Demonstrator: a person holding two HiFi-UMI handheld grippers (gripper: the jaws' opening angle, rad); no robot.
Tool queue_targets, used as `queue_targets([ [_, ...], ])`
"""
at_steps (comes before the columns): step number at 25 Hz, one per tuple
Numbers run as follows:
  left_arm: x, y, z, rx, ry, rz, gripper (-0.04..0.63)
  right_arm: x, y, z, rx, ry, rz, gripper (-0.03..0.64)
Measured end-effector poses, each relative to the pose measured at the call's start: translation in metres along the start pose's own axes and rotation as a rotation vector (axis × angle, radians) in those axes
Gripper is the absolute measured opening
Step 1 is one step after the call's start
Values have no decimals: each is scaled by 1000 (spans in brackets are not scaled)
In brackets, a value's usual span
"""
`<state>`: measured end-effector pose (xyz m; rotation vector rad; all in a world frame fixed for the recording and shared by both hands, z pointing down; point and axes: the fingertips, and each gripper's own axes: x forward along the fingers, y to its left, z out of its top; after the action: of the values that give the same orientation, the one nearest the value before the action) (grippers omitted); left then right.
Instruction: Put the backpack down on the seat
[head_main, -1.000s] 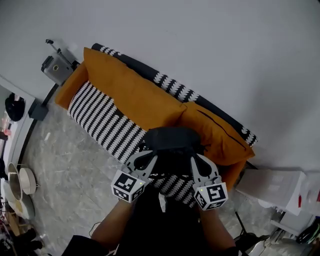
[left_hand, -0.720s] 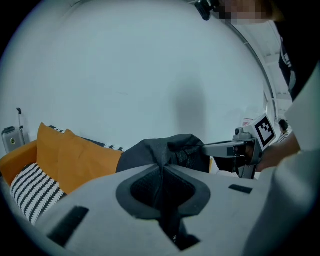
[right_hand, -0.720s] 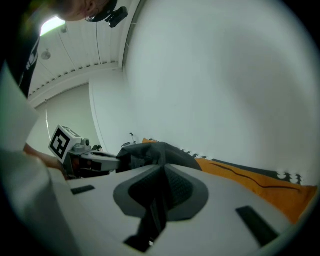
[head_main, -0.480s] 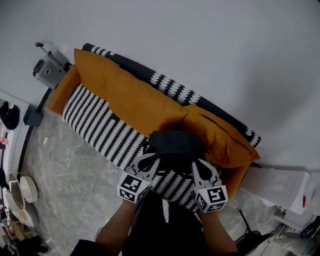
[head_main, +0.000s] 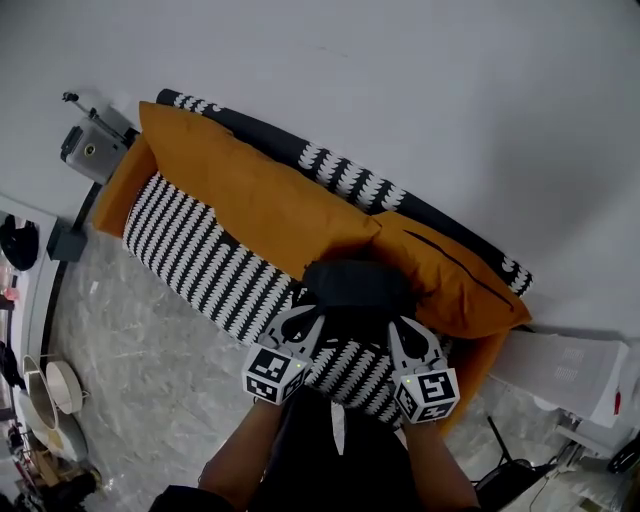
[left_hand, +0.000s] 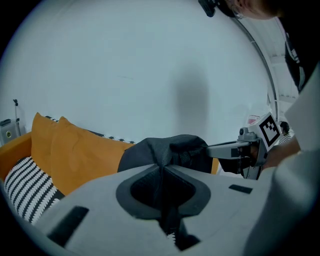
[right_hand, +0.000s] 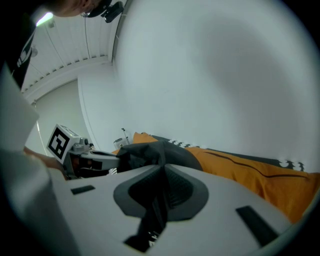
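The left gripper (left_hand: 162, 172) and right gripper (right_hand: 161, 172) are each clenched on fabric of the black backpack (head_main: 355, 285). It sits at the striped seat's (head_main: 200, 255) right end, against an orange cushion (head_main: 440, 275), perhaps touching the seat.

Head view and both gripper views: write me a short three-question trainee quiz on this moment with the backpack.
1. True or false: the left hand-held gripper and the right hand-held gripper are each shut on the black fabric backpack.
2. The soft cushions leaning along the sofa's back are: A) orange, B) green, C) blue.
3. Fill in: the black-and-white sofa seat has a ____ pattern.
Key: 1 true; 2 A; 3 striped.
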<state>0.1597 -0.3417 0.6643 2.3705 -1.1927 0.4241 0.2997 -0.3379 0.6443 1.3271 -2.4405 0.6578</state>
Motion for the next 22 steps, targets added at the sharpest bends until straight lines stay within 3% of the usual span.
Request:
queue_targets([
  [15, 24, 18, -2, -11, -5, 13, 40, 25, -14, -4, -12, -5, -28, 40],
  [22, 31, 25, -3, 23, 0, 40, 40, 34, -19, -7, -38, 0, -34, 41],
])
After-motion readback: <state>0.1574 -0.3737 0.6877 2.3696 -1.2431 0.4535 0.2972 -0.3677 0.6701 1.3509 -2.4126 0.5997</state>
